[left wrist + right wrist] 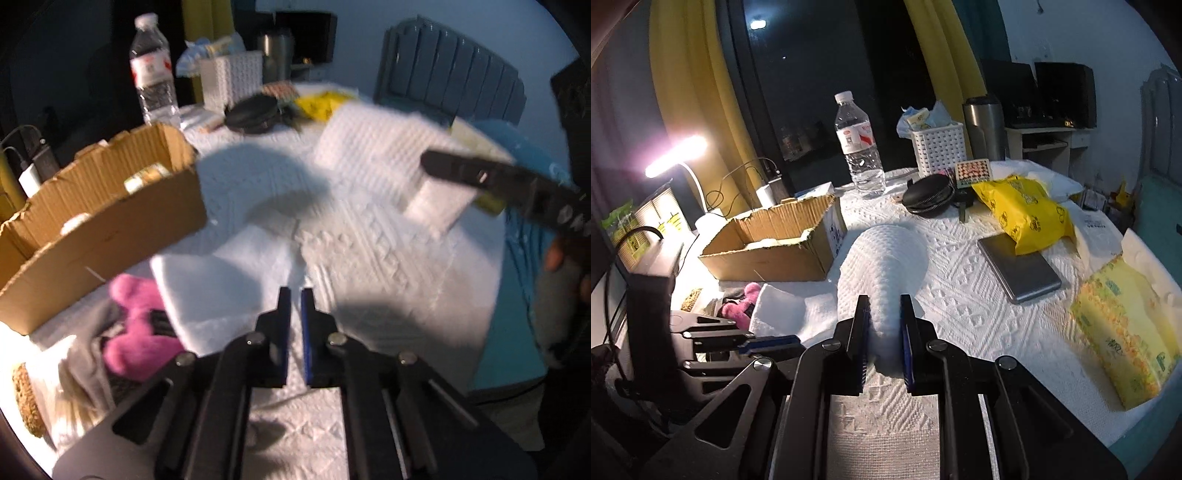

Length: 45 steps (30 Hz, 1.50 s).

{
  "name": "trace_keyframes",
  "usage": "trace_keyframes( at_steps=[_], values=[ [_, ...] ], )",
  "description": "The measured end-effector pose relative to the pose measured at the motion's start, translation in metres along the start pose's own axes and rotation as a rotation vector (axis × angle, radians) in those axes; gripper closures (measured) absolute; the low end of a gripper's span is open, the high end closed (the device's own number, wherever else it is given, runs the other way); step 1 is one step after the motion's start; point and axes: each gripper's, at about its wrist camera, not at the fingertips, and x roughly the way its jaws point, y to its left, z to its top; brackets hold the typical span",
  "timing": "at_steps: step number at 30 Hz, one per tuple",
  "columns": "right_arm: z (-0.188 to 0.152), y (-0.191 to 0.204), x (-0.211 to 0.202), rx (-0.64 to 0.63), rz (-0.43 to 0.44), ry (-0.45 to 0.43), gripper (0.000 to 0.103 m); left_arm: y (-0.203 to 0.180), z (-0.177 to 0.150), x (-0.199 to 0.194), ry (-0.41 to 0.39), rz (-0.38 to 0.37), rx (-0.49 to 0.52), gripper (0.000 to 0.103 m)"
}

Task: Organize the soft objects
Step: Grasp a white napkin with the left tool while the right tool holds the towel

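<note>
My right gripper [884, 325] is shut on a white waffle-textured cloth [882, 258] and holds it lifted above the table; the same cloth [384, 147] hangs in the left wrist view under the right gripper [480, 177]. My left gripper [294, 317] is nearly shut and empty, low over a folded white towel [221, 280]; it shows at lower left in the right wrist view [768, 341]. A pink plush toy [136, 325] lies left of the towel, also seen in the right wrist view [740, 304]. An open cardboard box [775, 240] stands behind.
On the white-covered table [960, 288]: a water bottle [858, 147], white basket [938, 146], black round case [929, 195], yellow bag [1027, 214], grey tablet [1019, 266], tissue pack [1123, 332]. A lamp [676, 155] shines at left. A blue chair [450, 70] stands behind.
</note>
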Motion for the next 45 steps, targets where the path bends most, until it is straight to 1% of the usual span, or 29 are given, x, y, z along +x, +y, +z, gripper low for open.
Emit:
trace_keyframes(
  at_steps=[3, 7, 9, 12, 13, 14, 15, 16, 18, 20, 22, 24, 25, 27, 30, 31, 32, 33, 34, 35, 36, 38, 41, 45],
  values=[
    [0.004, 0.007, -0.001, -0.012, 0.001, -0.005, 0.087, 0.007, 0.005, -0.023, -0.057, -0.010, -0.023, 0.099],
    [0.012, 0.019, -0.001, -0.038, 0.008, -0.013, 0.087, 0.019, 0.008, -0.044, -0.109, -0.020, -0.051, 0.099],
    [0.015, 0.025, -0.001, -0.050, 0.012, -0.018, 0.087, 0.026, 0.007, -0.046, -0.113, -0.038, -0.063, 0.099],
    [0.018, 0.030, 0.002, -0.054, 0.012, -0.020, 0.087, 0.029, 0.009, -0.036, -0.082, -0.072, -0.061, 0.095],
    [0.018, 0.031, 0.002, -0.054, 0.011, -0.020, 0.087, 0.029, 0.010, -0.030, -0.070, -0.088, -0.056, 0.088],
    [0.018, 0.032, 0.002, -0.052, 0.011, -0.021, 0.087, 0.029, 0.011, -0.025, -0.060, -0.082, -0.051, 0.082],
    [0.018, 0.032, 0.002, -0.049, 0.012, -0.021, 0.087, 0.029, 0.012, -0.017, -0.049, -0.053, -0.045, 0.069],
    [0.018, 0.032, 0.001, -0.047, 0.012, -0.021, 0.087, 0.028, 0.013, -0.011, -0.040, -0.027, -0.034, 0.050],
    [0.017, 0.030, 0.000, -0.040, 0.008, -0.018, 0.087, 0.027, 0.013, -0.003, -0.028, 0.007, -0.020, 0.028],
    [0.016, 0.025, 0.000, -0.032, 0.000, -0.013, 0.087, 0.025, 0.014, 0.005, -0.013, 0.041, 0.015, 0.028],
    [0.015, 0.020, 0.001, -0.021, -0.008, -0.010, 0.087, 0.023, 0.013, 0.019, 0.035, 0.069, 0.055, 0.028],
    [0.014, 0.015, 0.002, -0.009, -0.015, -0.005, 0.087, 0.022, 0.012, 0.033, 0.077, 0.118, 0.081, 0.027],
    [0.014, 0.013, 0.002, -0.007, -0.018, -0.003, 0.087, 0.021, 0.011, 0.038, 0.087, 0.131, 0.099, 0.026],
    [0.014, 0.012, 0.002, -0.006, -0.019, -0.001, 0.087, 0.023, 0.011, 0.040, 0.074, 0.123, 0.100, 0.022],
    [0.014, 0.011, 0.002, -0.007, -0.022, -0.001, 0.087, 0.028, 0.011, 0.041, 0.078, 0.086, 0.099, 0.023],
    [0.013, 0.011, 0.002, -0.006, -0.023, -0.002, 0.087, 0.029, 0.012, 0.041, 0.078, 0.071, 0.103, 0.030],
    [0.013, 0.010, 0.001, -0.002, -0.024, -0.004, 0.087, 0.030, 0.011, 0.039, 0.077, 0.027, 0.102, 0.039],
    [0.012, 0.009, 0.000, 0.004, -0.026, -0.007, 0.087, 0.029, 0.012, 0.039, 0.073, 0.017, 0.109, 0.053],
    [0.012, 0.009, 0.000, 0.009, -0.028, -0.010, 0.087, 0.026, 0.012, 0.037, 0.073, 0.014, 0.124, 0.070],
    [0.011, 0.008, -0.002, 0.016, -0.031, -0.013, 0.087, 0.024, 0.013, 0.036, 0.079, 0.004, 0.135, 0.080],
    [0.011, 0.008, -0.003, 0.022, -0.034, -0.014, 0.087, 0.023, 0.013, 0.034, 0.082, 0.002, 0.135, 0.094],
    [0.010, 0.007, -0.004, 0.028, -0.038, -0.015, 0.087, 0.026, 0.014, 0.030, 0.081, -0.038, 0.108, 0.096],
    [0.012, 0.009, -0.007, 0.022, -0.048, -0.015, 0.087, 0.029, 0.017, 0.017, 0.054, -0.092, 0.064, 0.097],
    [0.017, 0.015, -0.010, 0.009, -0.054, -0.021, 0.087, 0.031, 0.020, -0.008, 0.000, -0.111, 0.038, 0.097]
  ],
)
